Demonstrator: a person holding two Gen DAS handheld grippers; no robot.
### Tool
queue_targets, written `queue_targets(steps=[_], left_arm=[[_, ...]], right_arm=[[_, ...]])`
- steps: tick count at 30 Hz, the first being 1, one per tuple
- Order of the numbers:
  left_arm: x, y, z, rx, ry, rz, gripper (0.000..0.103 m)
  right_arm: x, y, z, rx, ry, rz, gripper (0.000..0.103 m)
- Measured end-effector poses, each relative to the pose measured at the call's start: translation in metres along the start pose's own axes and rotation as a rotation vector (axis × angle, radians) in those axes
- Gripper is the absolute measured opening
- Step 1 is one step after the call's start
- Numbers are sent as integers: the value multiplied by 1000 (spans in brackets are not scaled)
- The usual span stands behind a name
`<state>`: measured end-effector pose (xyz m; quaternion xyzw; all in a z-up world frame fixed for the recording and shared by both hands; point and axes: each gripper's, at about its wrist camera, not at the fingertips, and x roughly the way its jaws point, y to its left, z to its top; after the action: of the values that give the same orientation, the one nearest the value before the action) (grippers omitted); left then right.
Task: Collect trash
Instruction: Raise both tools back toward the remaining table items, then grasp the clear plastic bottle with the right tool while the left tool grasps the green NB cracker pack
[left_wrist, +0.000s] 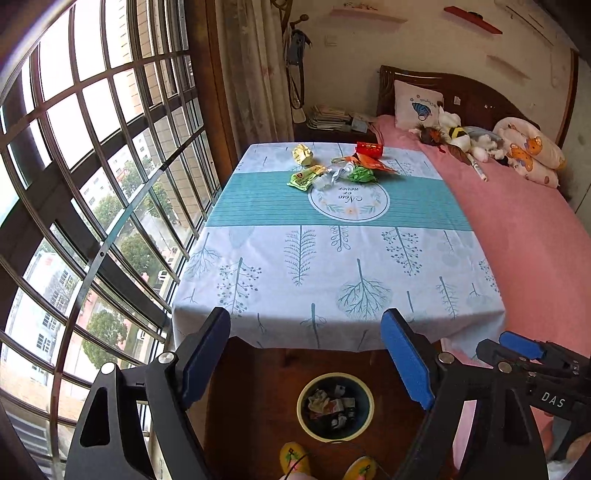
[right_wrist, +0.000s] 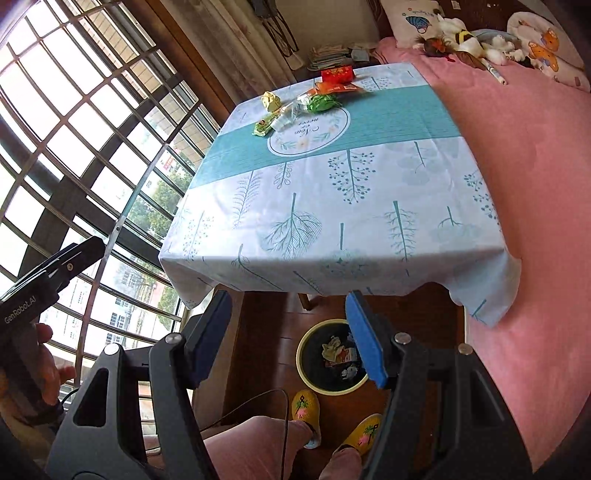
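On the floor, bin: already holds several wrappers, so part of the job looks done.
Table: far end carries a cluster of wrappers, all apart from the tongs.
Left gripper: spread wide, empty, above the bin.
Right gripper: spread wide, empty.
Left to do: fetch the wrappers on the table, one after another.
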<state>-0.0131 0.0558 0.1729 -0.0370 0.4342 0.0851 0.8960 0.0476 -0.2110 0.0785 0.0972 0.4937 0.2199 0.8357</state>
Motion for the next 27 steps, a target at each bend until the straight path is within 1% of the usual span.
queue_targets(steps=[3,7,11,14,18,23,27], left_arm=[[12,11,8,-19,22,-13,82],[46,23,24,-17,41,-15,82],[98,35,57,-2,64,-28,82],[145,44,95,46,71,-56,82],[215,52,159,143,64,-67,82],[310,62,239,228,108,-132,82],[385,64,283,281,127,-147,82]], right_arm=[[10,7,13,-20,-5,5,61],[32,16,40,-36,-10,0,61],[69,20,79,-29,-20,-33,61],[102,19,116,11,-33,-64,61],[153,17,172,113,-45,-100,61],[230,19,239,209,-38,-124,61],[297,20,285,251,-34,-136,60]])
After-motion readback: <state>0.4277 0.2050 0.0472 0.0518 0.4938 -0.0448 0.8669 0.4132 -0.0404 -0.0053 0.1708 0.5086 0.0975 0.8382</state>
